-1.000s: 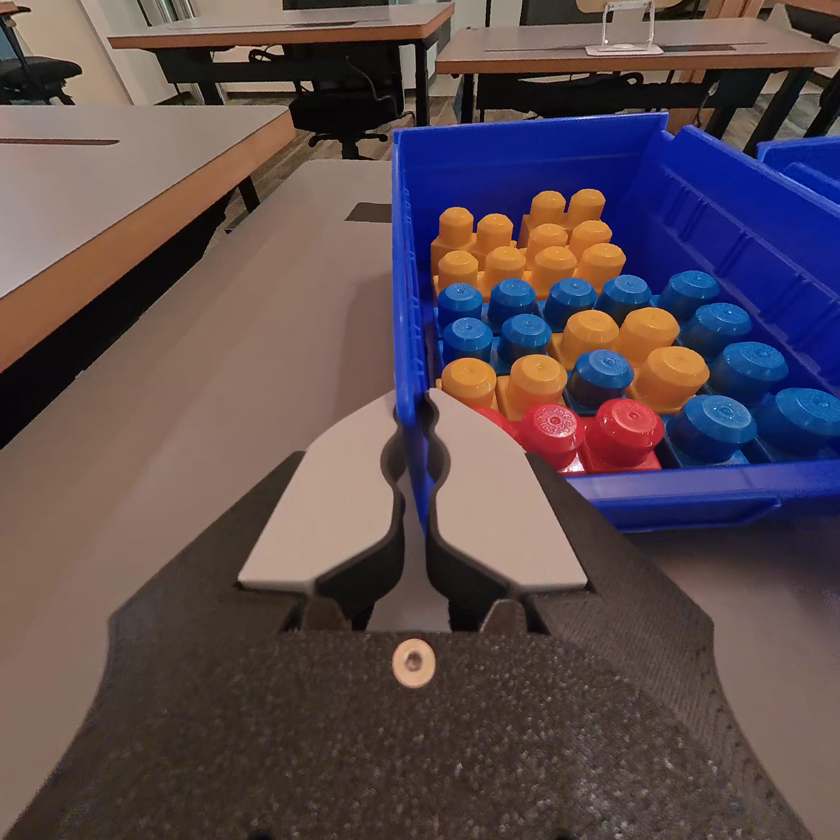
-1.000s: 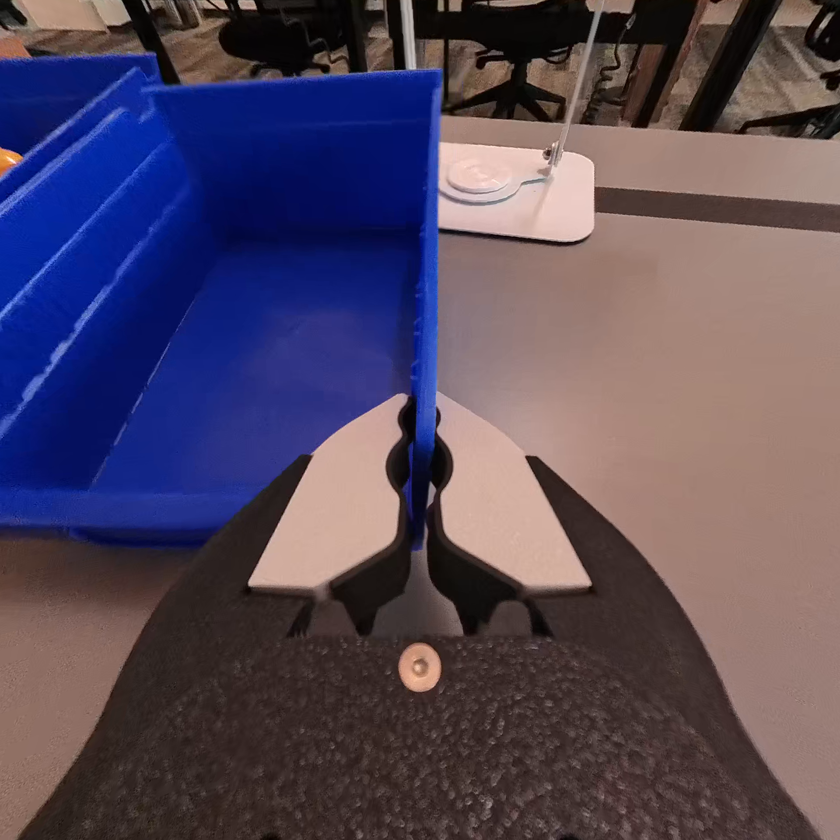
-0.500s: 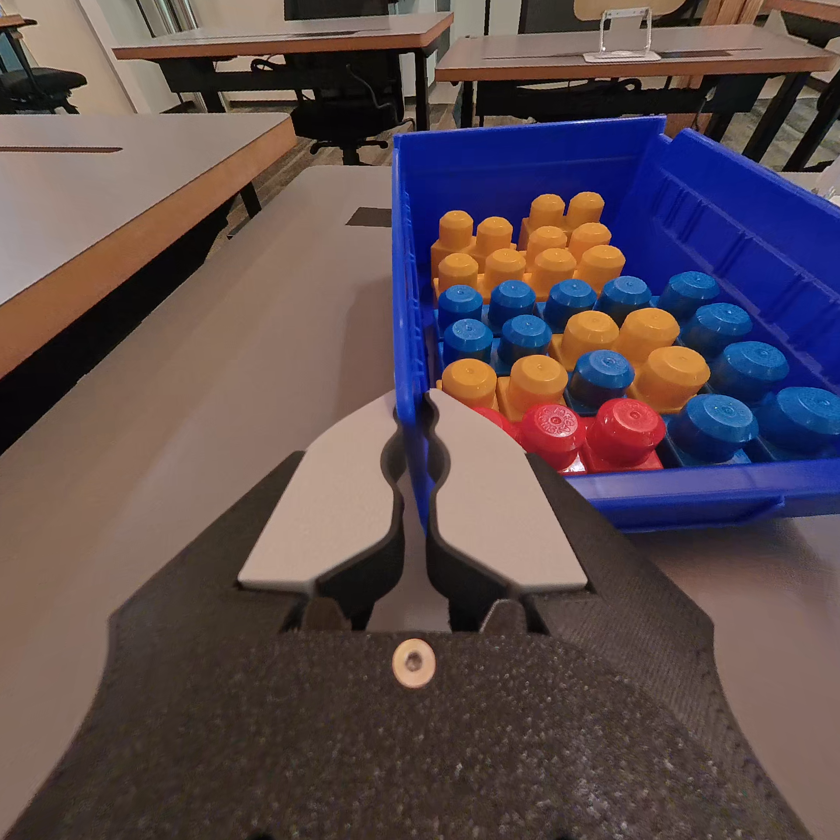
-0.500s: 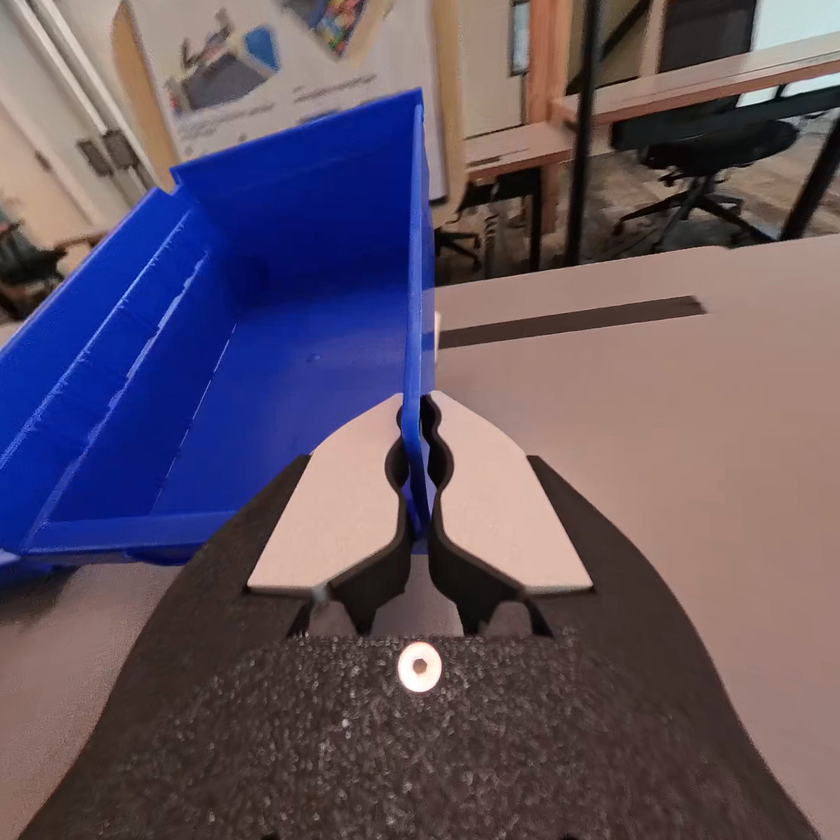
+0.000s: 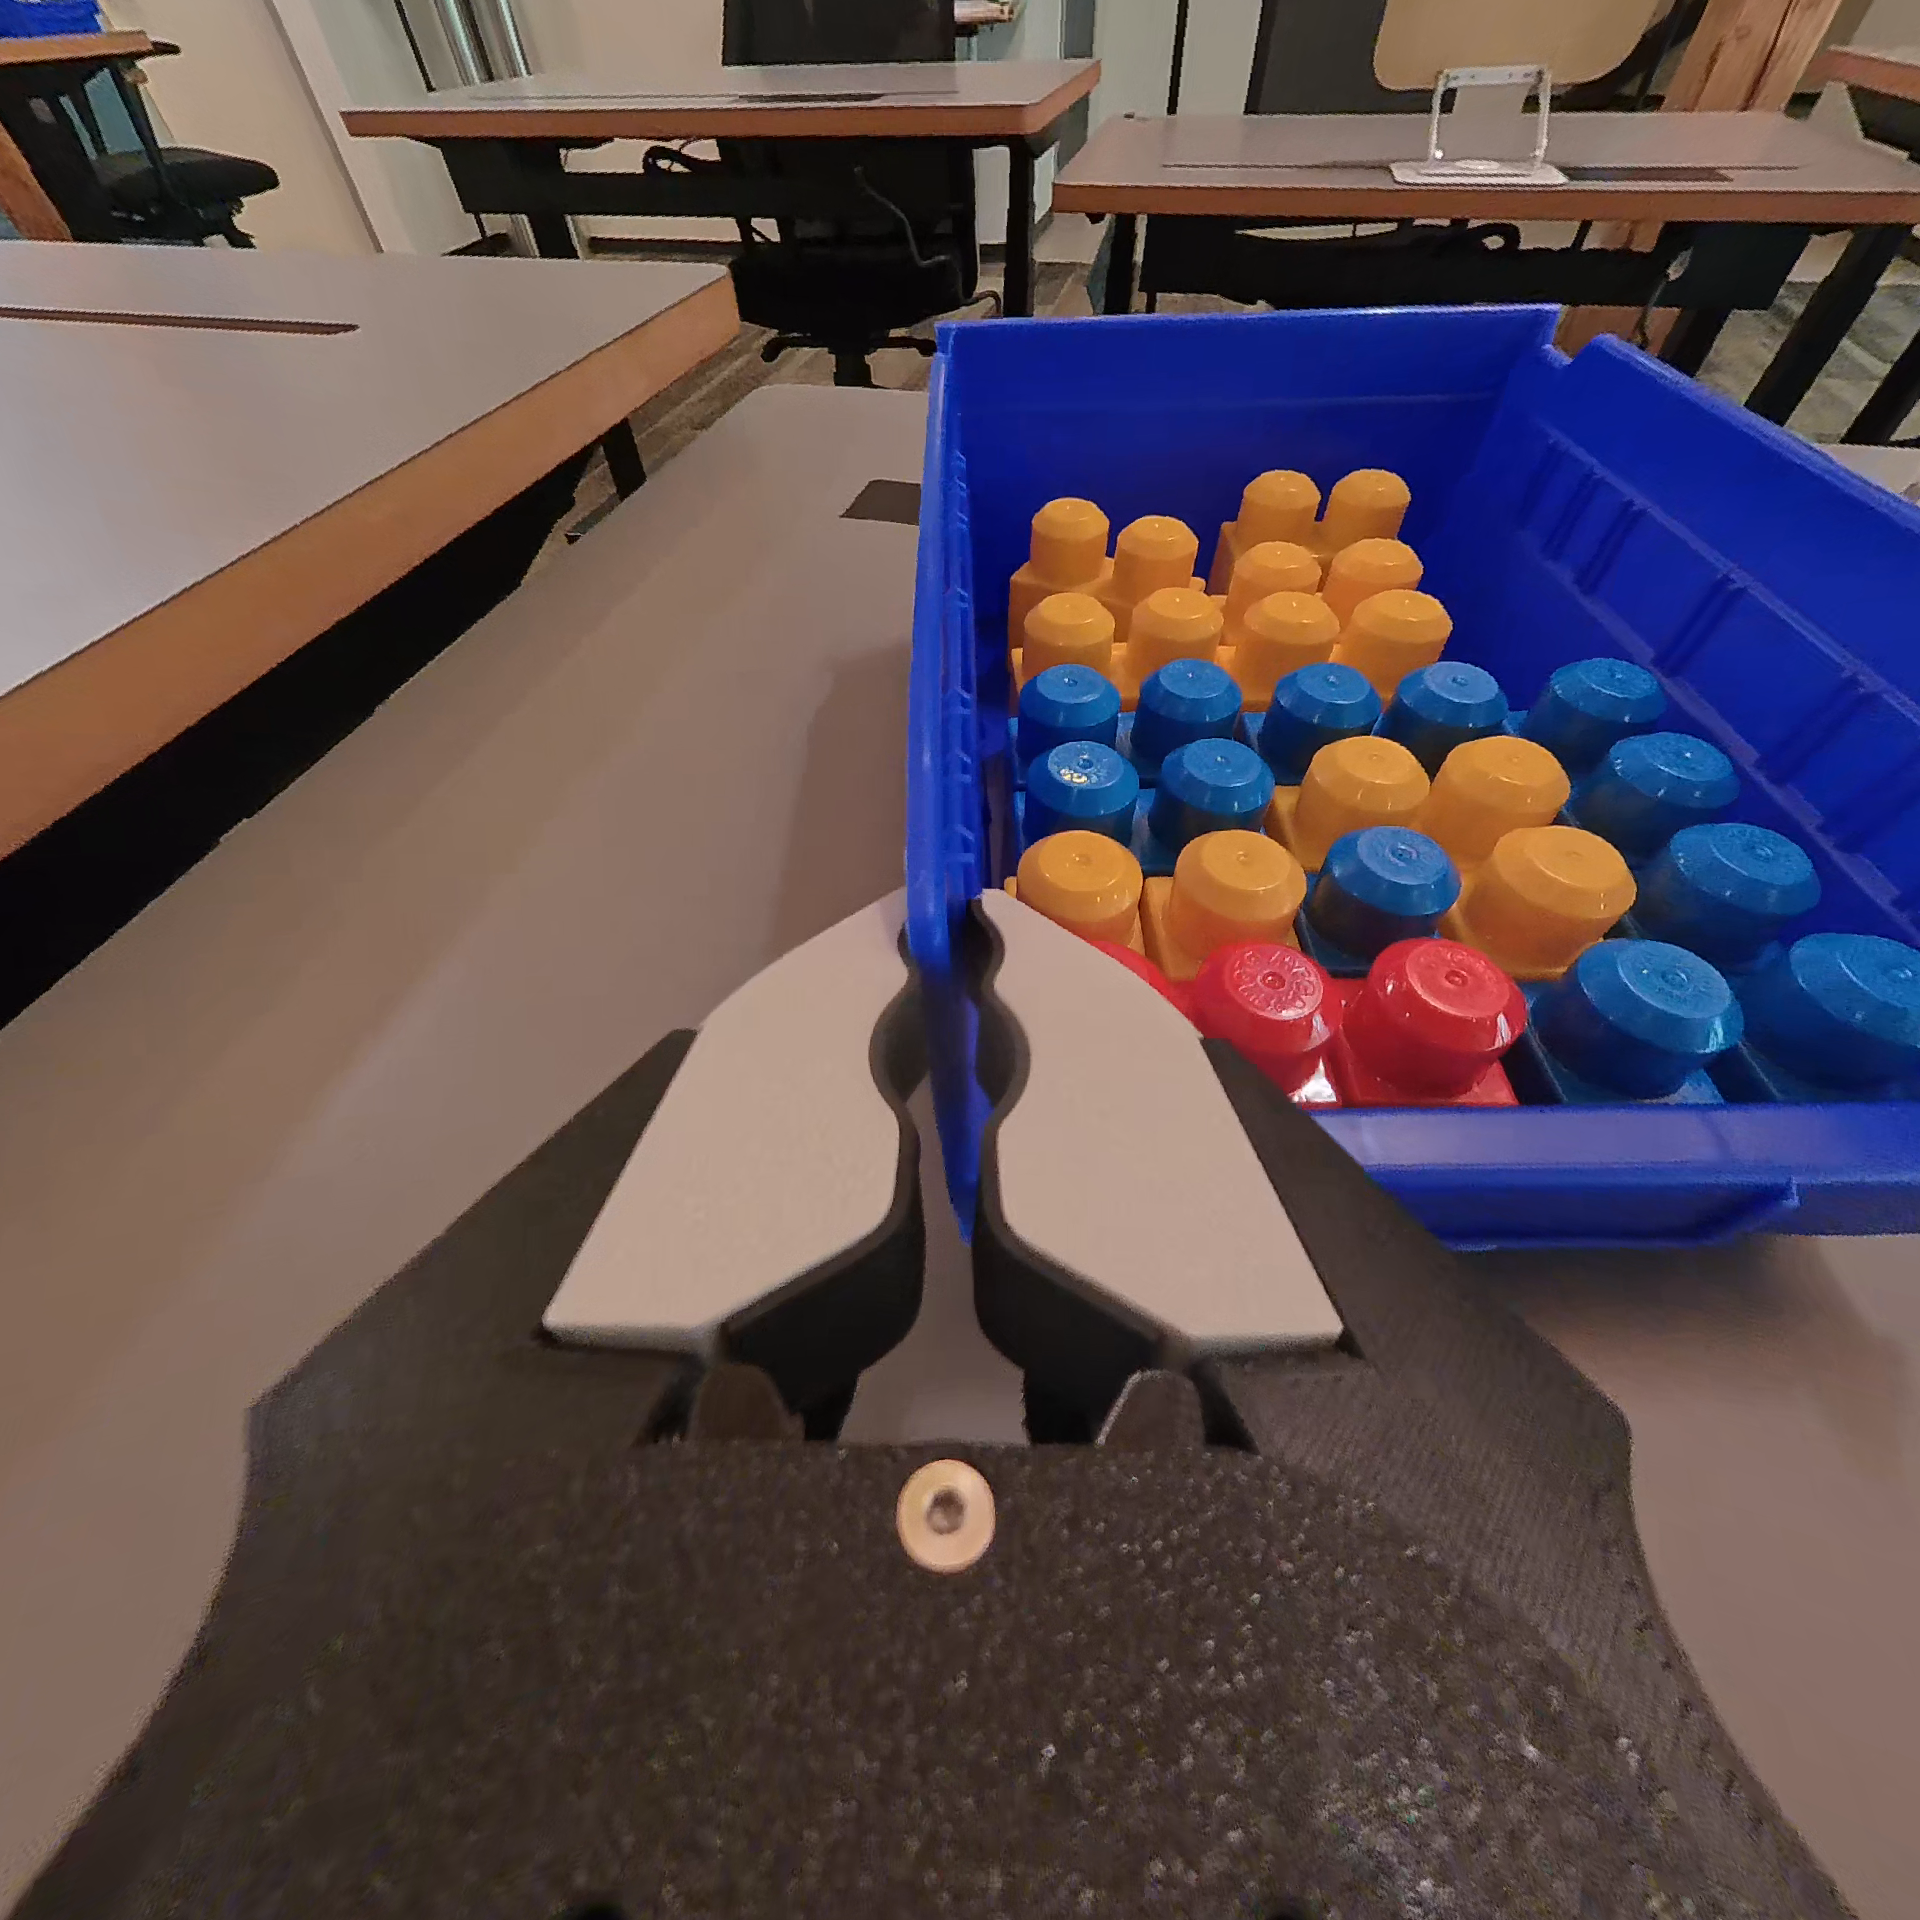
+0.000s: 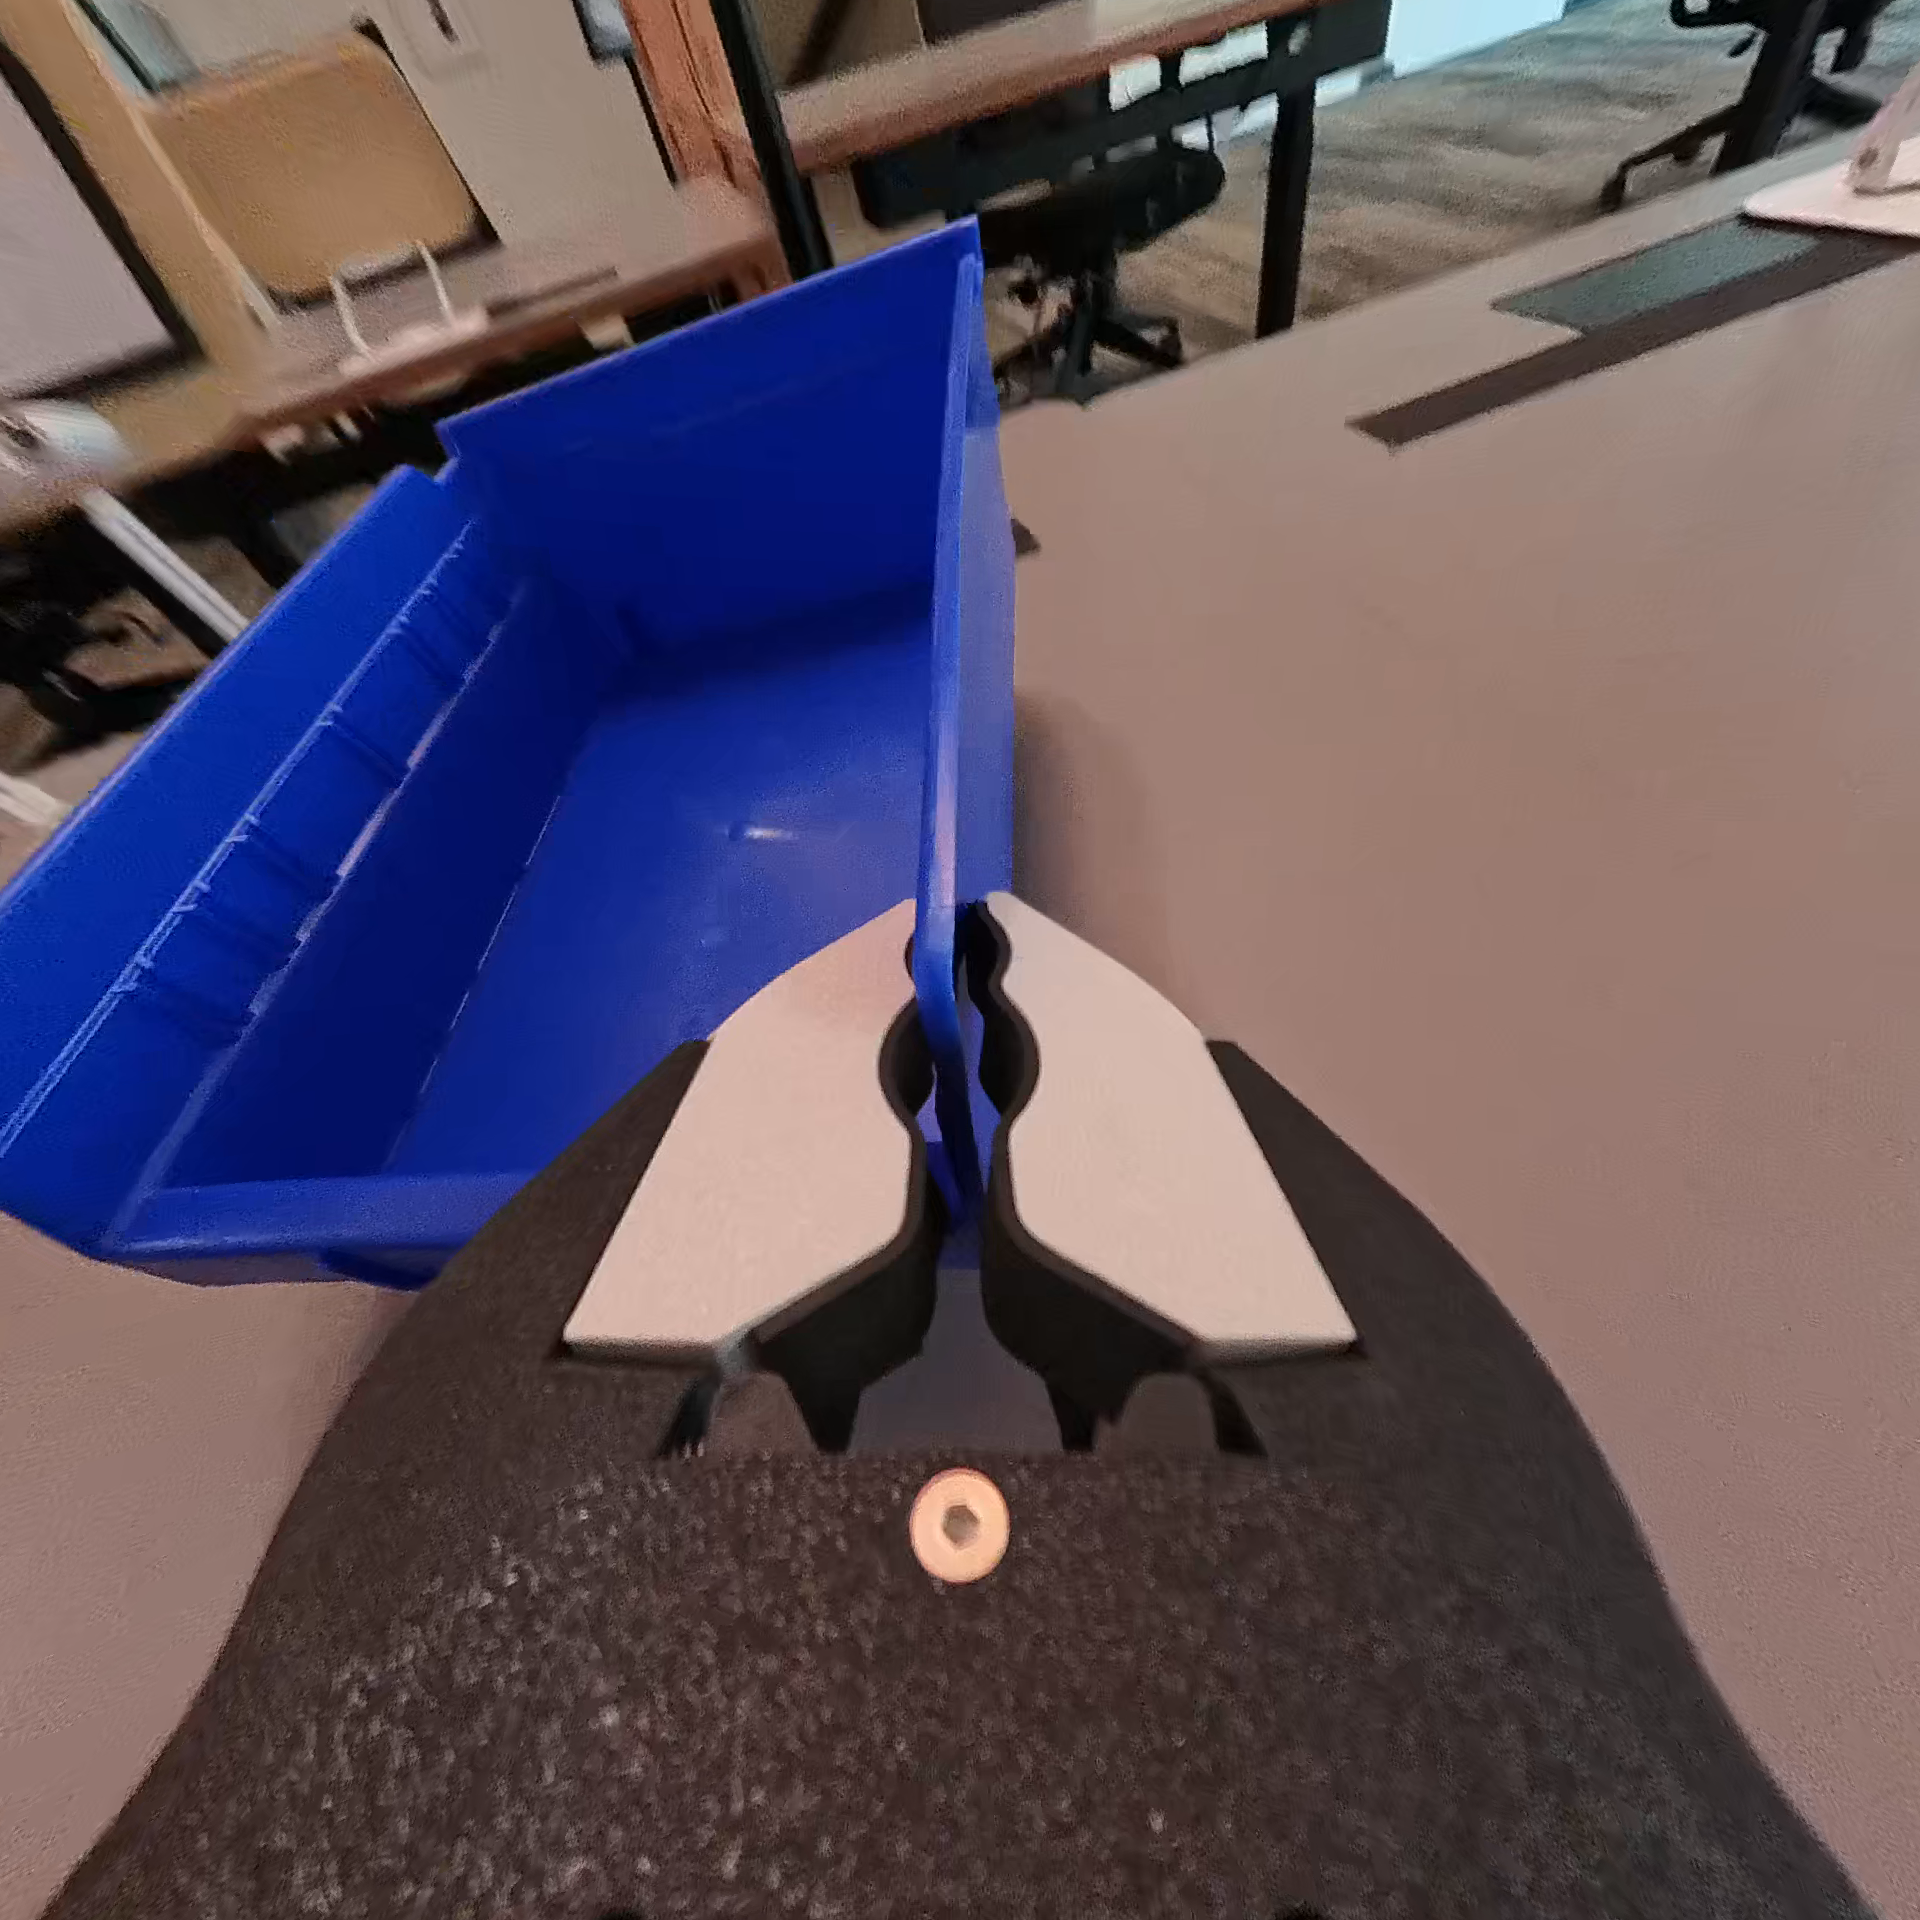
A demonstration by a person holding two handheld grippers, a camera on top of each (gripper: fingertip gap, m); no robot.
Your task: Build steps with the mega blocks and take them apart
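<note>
In the left wrist view my left gripper (image 5: 940, 914) is shut on the left wall of a blue bin (image 5: 1226, 416) that rests on the grey table. The bin holds several mega blocks: yellow ones (image 5: 1236, 582) at the back, blue ones (image 5: 1195, 717) in the middle and right, red ones (image 5: 1351, 1018) at the near edge. In the right wrist view my right gripper (image 6: 951, 914) is shut on the right wall of a second, empty blue bin (image 6: 727, 520), which sits tilted in the view.
The grey table (image 5: 468, 831) stretches left of the filled bin, and more of it (image 6: 1507, 831) lies right of the empty bin. A dark strip (image 6: 1621, 343) crosses it at the back. Other desks (image 5: 727, 104) and office chairs (image 5: 852, 270) stand behind. There is about 70 cm between the tips of the two grippers.
The right gripper has swung the empty bin round to the left and tilted it; the background behind it has changed. The left gripper and the filled bin have shifted only slightly.
</note>
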